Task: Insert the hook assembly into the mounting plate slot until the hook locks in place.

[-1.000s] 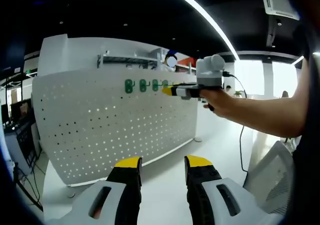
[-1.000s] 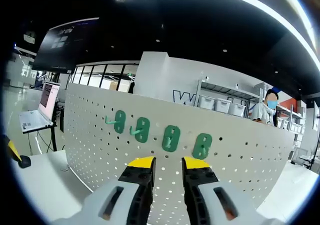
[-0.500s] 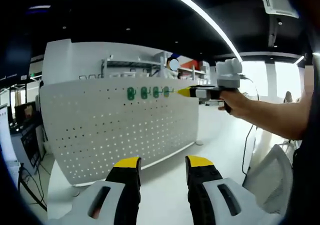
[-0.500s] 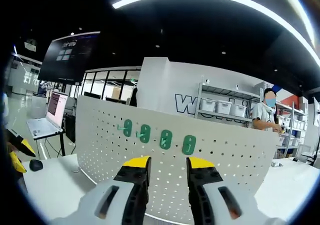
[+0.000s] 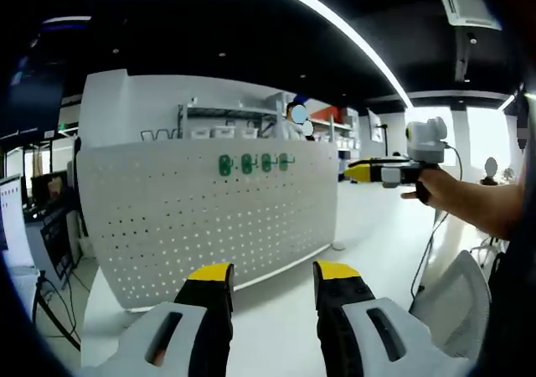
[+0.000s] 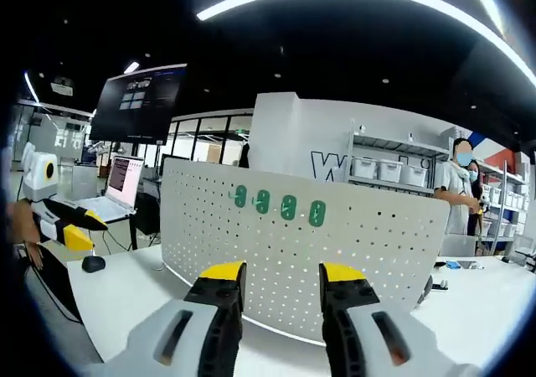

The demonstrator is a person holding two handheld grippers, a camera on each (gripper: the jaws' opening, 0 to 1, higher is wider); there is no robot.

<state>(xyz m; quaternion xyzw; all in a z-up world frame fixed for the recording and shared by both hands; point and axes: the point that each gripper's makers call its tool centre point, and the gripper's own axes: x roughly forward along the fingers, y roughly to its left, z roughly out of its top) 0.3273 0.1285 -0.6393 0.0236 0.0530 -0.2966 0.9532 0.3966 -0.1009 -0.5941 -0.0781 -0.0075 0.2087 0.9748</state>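
Note:
A white pegboard mounting plate (image 5: pixel 209 218) stands upright on the white table (image 5: pixel 276 310). Several green hook assemblies (image 5: pixel 251 164) hang in a row near its top edge. In the right gripper view the same plate (image 6: pixel 335 251) and green hooks (image 6: pixel 278 204) sit straight ahead, well beyond the jaws. My left gripper (image 5: pixel 272 272) is open with nothing between its yellow-tipped jaws. My right gripper (image 6: pixel 280 271) is open and holds nothing as well. A hand holds the right gripper (image 5: pixel 368 173) in the air right of the plate. The left gripper (image 6: pixel 74 228) appears at the far left.
A laptop (image 6: pixel 117 188) and a mouse (image 6: pixel 93 263) lie on the table left of the plate. Behind the plate are shelves with bins (image 6: pixel 377 169) and a standing person (image 6: pixel 463 194). A white chair back (image 5: pixel 456 293) rises at the lower right.
Both grippers have drawn back from the pegboard, which now looks smaller and farther. The right gripper has moved from the hook row out to the right of the plate.

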